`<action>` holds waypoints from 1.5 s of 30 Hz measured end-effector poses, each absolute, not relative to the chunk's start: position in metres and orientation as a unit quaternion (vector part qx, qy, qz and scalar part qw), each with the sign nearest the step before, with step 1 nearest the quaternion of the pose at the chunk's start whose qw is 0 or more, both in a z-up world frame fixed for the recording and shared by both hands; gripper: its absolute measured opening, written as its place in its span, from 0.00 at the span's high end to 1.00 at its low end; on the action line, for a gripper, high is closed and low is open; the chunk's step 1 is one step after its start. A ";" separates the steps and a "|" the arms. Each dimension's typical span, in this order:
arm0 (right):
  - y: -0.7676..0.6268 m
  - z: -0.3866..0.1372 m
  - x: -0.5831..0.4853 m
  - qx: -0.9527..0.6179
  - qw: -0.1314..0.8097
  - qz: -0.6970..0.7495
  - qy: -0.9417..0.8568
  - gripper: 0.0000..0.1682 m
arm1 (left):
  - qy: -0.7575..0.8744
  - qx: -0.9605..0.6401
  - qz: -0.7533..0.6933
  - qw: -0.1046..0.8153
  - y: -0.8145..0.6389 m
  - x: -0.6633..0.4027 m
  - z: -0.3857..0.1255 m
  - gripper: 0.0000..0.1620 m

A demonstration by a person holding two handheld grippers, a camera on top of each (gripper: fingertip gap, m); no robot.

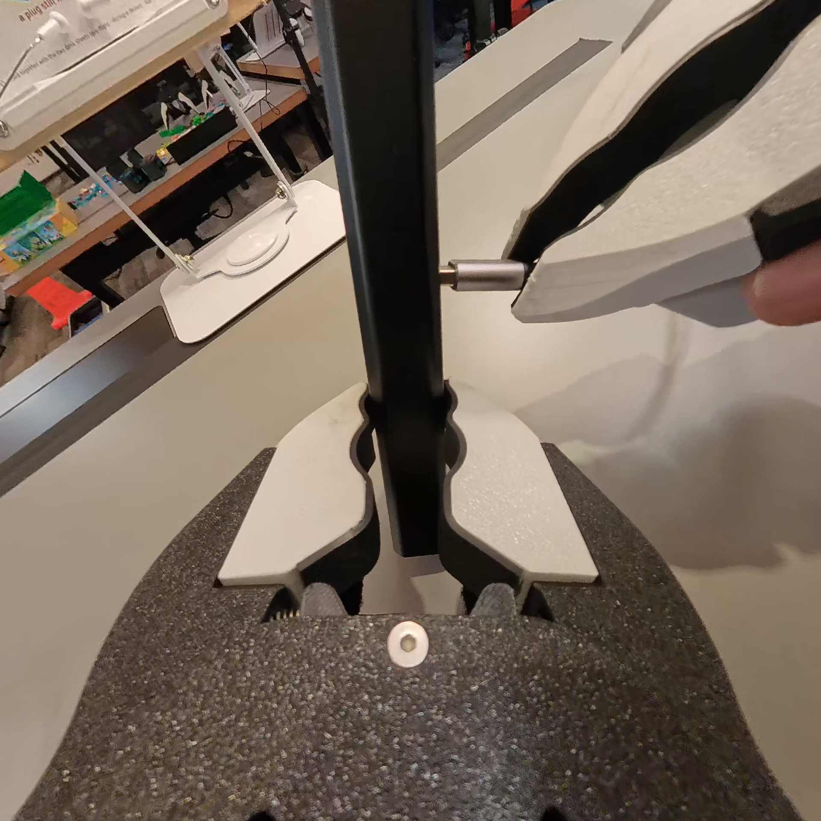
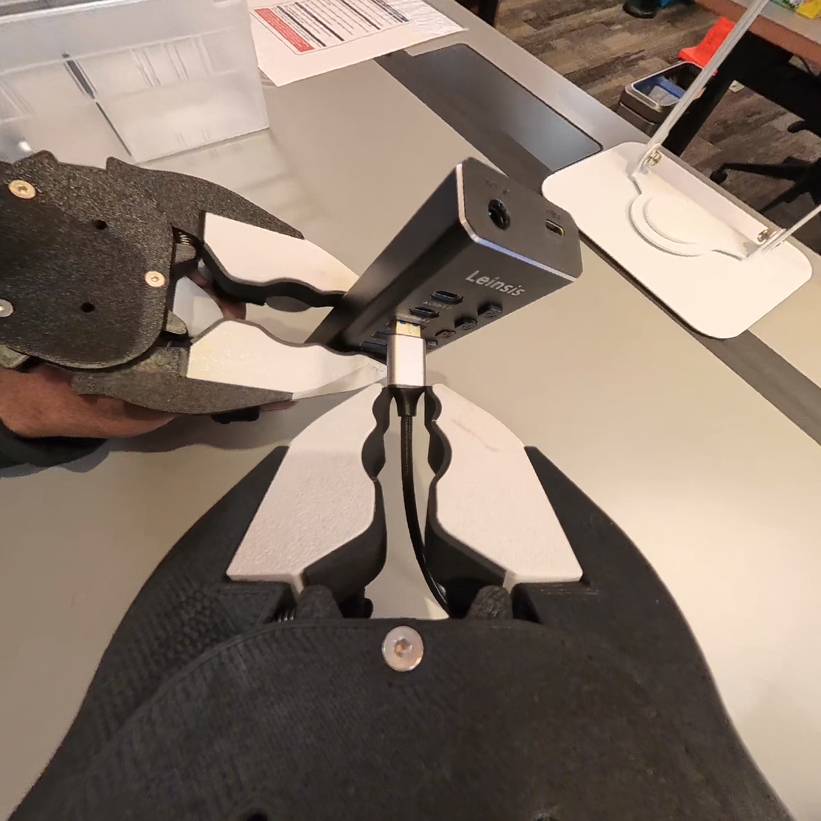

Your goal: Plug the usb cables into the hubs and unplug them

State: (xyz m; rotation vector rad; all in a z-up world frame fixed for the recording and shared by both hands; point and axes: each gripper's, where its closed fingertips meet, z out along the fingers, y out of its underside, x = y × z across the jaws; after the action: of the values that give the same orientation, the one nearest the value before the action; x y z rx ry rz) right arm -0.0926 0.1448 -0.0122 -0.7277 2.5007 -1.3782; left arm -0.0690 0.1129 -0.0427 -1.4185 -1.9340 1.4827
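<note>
The pale grey worktop (image 2: pixel 577 444) ran wide and bare under both tools, its far edge marked by a darker strip, with open room to the right of the hub and toward the camera. Along that far edge sat a white stand base (image 2: pixel 693 249) with thin legs, well apart from the work, and at the far left a clear plastic box (image 2: pixel 133 80) and a printed sheet (image 2: pixel 355 35) lay beside each other. The left tool (image 2: pixel 351 328) came in from the left, held in a hand (image 2: pixel 89 413), its two pale fingers clamped on the near end of the dark USB hub (image 2: pixel 480 266), which was lifted off the worktop and tilted with its port face toward the right tool. In the left wrist view the hub (image 1: pixel 391 266) stood as a tall dark bar gripped between that tool's fingers (image 1: pixel 406 400). The right tool (image 2: pixel 406 395) was closed narrowly on the black collar of the braided cable (image 2: pixel 413 511), just behind the silver plug (image 2: pixel 406 360). The plug's metal tip sat at a blue port on the hub's face, still partly exposed. From the left wrist view the plug (image 1: pixel 484 276) met the hub's right edge squarely, with the right tool (image 1: pixel 528 275) behind it.
</note>
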 end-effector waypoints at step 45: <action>0.143 0.007 -0.083 -0.372 -0.007 -0.489 0.789 0.92 | -0.686 -0.467 0.471 0.299 0.134 -0.072 -0.042 0.83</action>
State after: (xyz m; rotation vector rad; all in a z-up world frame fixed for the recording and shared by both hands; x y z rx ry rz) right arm -0.0830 0.1433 0.0072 -1.1752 2.4899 -1.5430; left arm -0.0722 0.1341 -0.0418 -1.2394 -1.8223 1.2515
